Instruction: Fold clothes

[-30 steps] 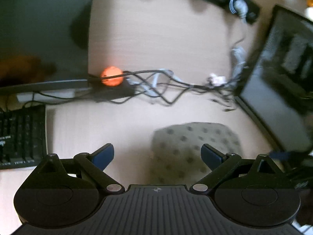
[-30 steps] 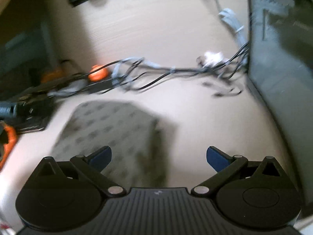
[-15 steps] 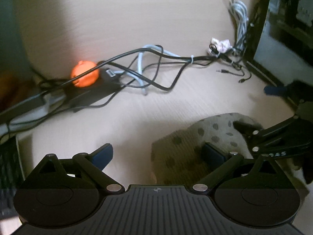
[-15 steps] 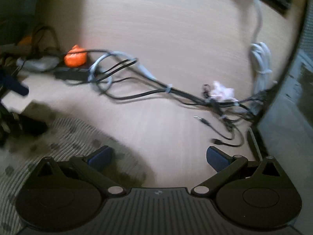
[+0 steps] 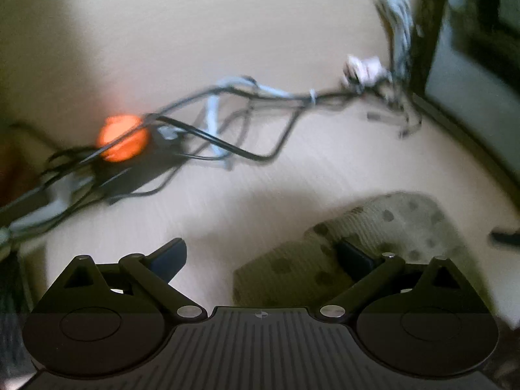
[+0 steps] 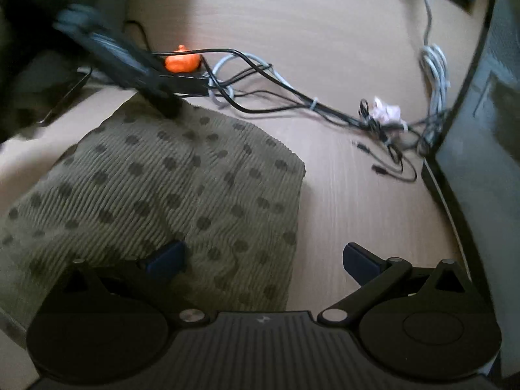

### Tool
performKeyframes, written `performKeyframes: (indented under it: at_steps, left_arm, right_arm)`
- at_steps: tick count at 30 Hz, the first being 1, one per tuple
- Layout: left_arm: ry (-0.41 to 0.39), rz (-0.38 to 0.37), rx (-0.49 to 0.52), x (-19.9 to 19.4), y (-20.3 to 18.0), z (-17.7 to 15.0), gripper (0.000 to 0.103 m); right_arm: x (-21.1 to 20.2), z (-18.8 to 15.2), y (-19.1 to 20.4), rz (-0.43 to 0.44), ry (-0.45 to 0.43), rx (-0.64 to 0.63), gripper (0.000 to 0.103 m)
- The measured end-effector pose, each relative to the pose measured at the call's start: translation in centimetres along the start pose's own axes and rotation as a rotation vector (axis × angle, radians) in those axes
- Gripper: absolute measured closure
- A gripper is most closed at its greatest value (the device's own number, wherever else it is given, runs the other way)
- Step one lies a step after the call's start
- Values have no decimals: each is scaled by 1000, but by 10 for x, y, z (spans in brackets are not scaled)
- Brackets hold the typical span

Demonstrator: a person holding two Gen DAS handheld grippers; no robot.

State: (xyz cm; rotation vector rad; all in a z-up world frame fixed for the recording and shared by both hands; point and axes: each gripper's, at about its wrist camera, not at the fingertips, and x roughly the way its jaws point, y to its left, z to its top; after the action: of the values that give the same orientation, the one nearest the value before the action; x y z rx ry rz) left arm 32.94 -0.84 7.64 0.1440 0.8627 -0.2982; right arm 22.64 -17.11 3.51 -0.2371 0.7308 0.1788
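Desk (image 6: pixel 341 16) holds spotted cloth (image 6: pixel 182 188) and cables (image 6: pixel 260 74); both grippers (image 5: pixel 261 256) (image 6: pixel 265 256) spread wide.

A pale wood-grain surface (image 6: pixel 341 22) fills both views, softly lit. Black and white cables (image 6: pixel 266 78) trail across it from a black power strip (image 6: pixel 185 81) beside an orange pumpkin-shaped object (image 6: pixel 182 61). A dark monitor (image 6: pixel 487 149) stands at the right edge, with a crumpled tissue (image 6: pixel 386 112) near its base.

Closing in on the spotted cloth (image 6: pixel 182 188)
Now fills lower left of right wrist view; left gripper (image 6: pixel 130 74) dropped onto its far edge.
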Motion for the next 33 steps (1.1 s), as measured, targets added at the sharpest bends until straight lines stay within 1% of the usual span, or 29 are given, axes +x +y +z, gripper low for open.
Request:
performKeyframes:
  at_steps: [1, 2, 4, 7, 9, 10, 12, 14, 16, 19, 21, 22, 24, 26, 28, 29, 31, 33]
  left_arm:
    - [-18, -27, -38, -13, 5, -6, 2]
    - [-33, -71, -87, -27, 11, -16, 2]
    - [-38, -160, -181, -44, 22, -38, 2]
    - [-16, -245, -305, -50, 33, -75, 2]
    - [8, -285, -362, -43, 35, -90, 2]
    - [17, -306, -388, -40, 35, -96, 2]
    - [10, -348, -406, -37, 31, -102, 2]
    - [6, -377, -408, -36, 26, -105, 2]
    - [37, -377, -395, -35, 19, -107, 2]
    - [92, -386, -363, -36, 8, -112, 2]
    - [127, -385, -304, -42, -2, -120, 2]
    - [135, -375, -266, -47, -7, -124, 2]
    - [137, -361, -202, -59, -14, -132, 2]
    - [120, -382, -214, -71, -10, -136, 2]
    - [84, -390, -248, -83, 0, -137, 2]
    - [59, -383, -270, -89, 7, -135, 2]
    - [8, -308, -293, -92, 20, -126, 2]
    - [-17, -228, -284, -86, 26, -113, 2]
  right_arm:
    - [1, 0, -3, 15, 8, 17, 0]
    - [3, -1, -7, 32, 15, 41, 0]
    - [6, -2, -15, 70, 39, 109, 0]
    - [8, -3, -21, 104, 58, 153, 0]
    - [6, -1, -24, 123, 62, 167, 0]
    - [2, 0, -29, 148, 52, 202, 0]
    - [-5, 2, -38, 199, 29, 277, 0]
    - [-11, 7, -51, 276, 7, 401, 0]
    - [-13, 15, -61, 331, -10, 499, 0]
    - [-18, 28, -57, 350, -19, 455, 0]
    - [-11, 25, -41, 279, 28, 312, 0]
    - [-7, 24, -32, 241, 52, 239, 0]
    - [-5, 10, -21, 187, 76, 136, 0]
    - [-4, -5, -10, 133, 98, 36, 0]
    - [-13, -6, -11, 161, 118, 13, 0]
    - [-18, -6, -12, 168, 116, -4, 0]
    - [-29, -6, -10, 157, 85, -51, 0]
    - [-42, -1, -5, 177, 23, -81, 0]
